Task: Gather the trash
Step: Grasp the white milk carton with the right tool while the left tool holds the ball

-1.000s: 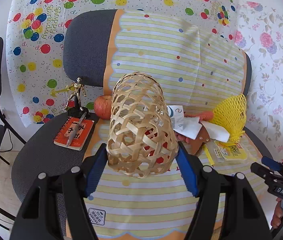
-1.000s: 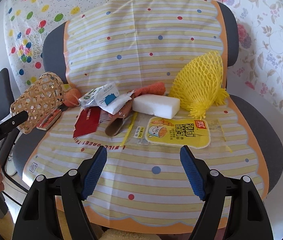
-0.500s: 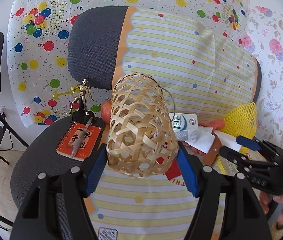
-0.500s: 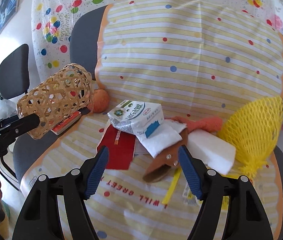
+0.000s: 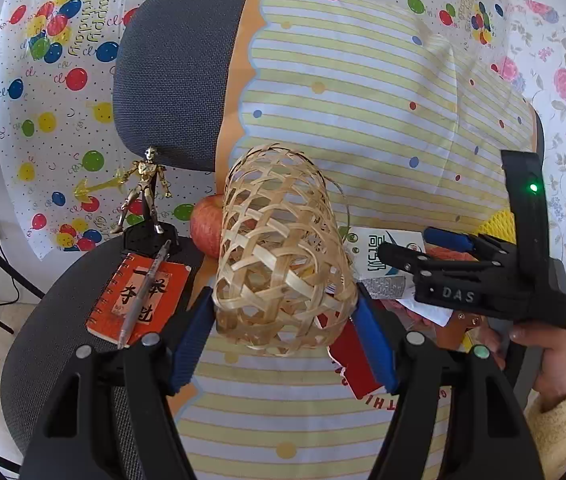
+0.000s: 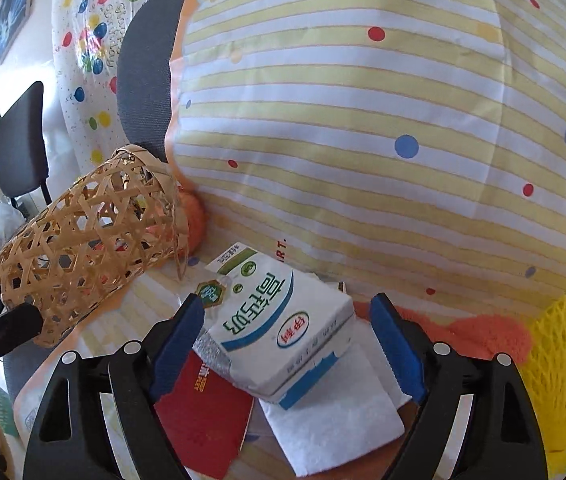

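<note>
My left gripper [image 5: 283,340] is shut on a woven bamboo basket [image 5: 283,256], held above the chair seat with its mouth pointing away; the basket also shows in the right wrist view [image 6: 87,240]. My right gripper [image 6: 287,344] is open, its blue pads on either side of a crushed white milk carton [image 6: 279,328] without squeezing it. The carton lies on white tissue [image 6: 331,420] and a red card [image 6: 203,408]. The right gripper [image 5: 423,246] also shows in the left wrist view, over the carton [image 5: 379,256].
A yellow foam net [image 6: 563,360] and an orange cloth [image 6: 475,332] lie to the right. An apple [image 5: 207,224], a red notebook with a pen [image 5: 139,300] and a gold figurine [image 5: 143,192] sit on the left of the seat. A striped cloth [image 5: 363,100] covers the chair.
My right gripper has moved forward and left, from above the seat's front down onto the milk carton. My left gripper has kept the basket and shifted slightly closer.
</note>
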